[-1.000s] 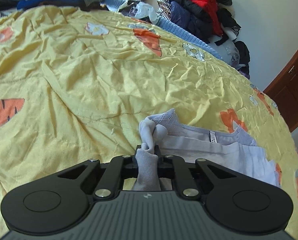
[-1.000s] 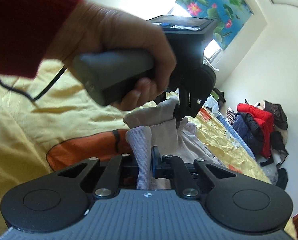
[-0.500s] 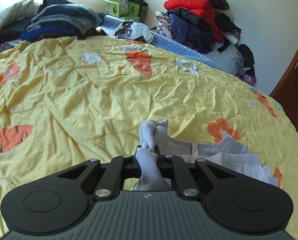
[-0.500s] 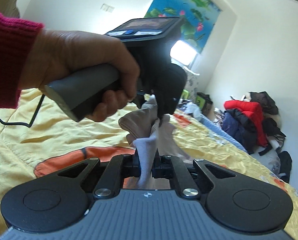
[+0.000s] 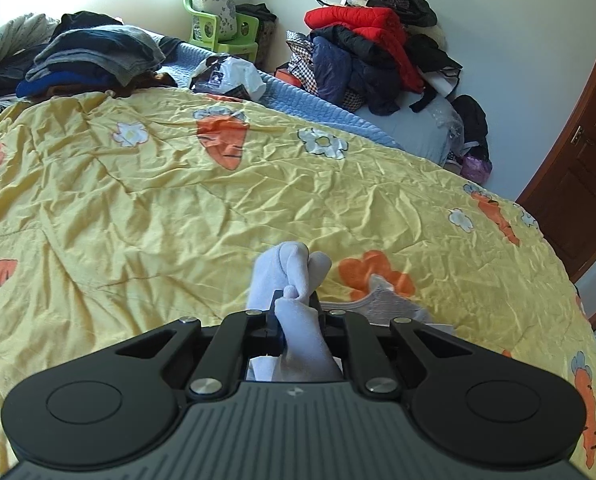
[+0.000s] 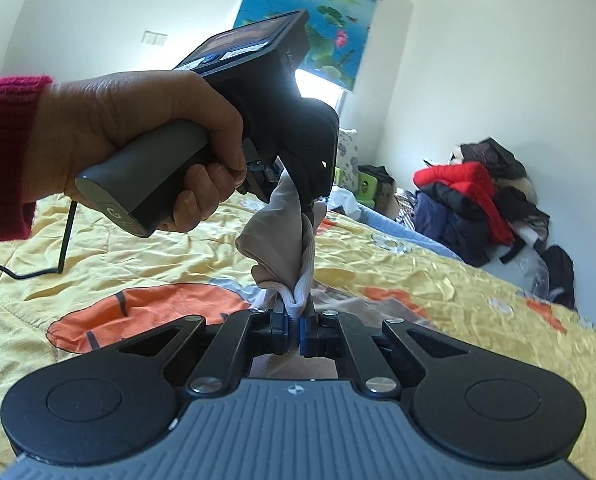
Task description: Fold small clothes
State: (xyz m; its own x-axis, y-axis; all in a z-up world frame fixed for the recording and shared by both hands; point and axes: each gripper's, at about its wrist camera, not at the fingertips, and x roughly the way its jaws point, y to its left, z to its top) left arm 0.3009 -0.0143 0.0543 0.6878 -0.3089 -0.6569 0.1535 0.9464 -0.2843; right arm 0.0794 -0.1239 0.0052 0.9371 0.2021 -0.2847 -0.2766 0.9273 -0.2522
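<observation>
A small pale grey-white garment is held up above the yellow carrot-print quilt. My left gripper is shut on a bunched part of it. My right gripper is shut on its ribbed edge. In the right wrist view the left gripper, held by a hand in a red sleeve, pinches the same cloth just above my right one. The cloth hangs stretched between the two. More pale fabric lies on the quilt below right of the left gripper.
A pile of jackets, red on top, sits at the far right of the bed. Folded dark clothes lie at the far left. A green stool stands in the corner. A brown door is at the right.
Both grippers have lifted with the garment still pinched. The left gripper rose above the right one, and less of the cloth lies on the quilt.
</observation>
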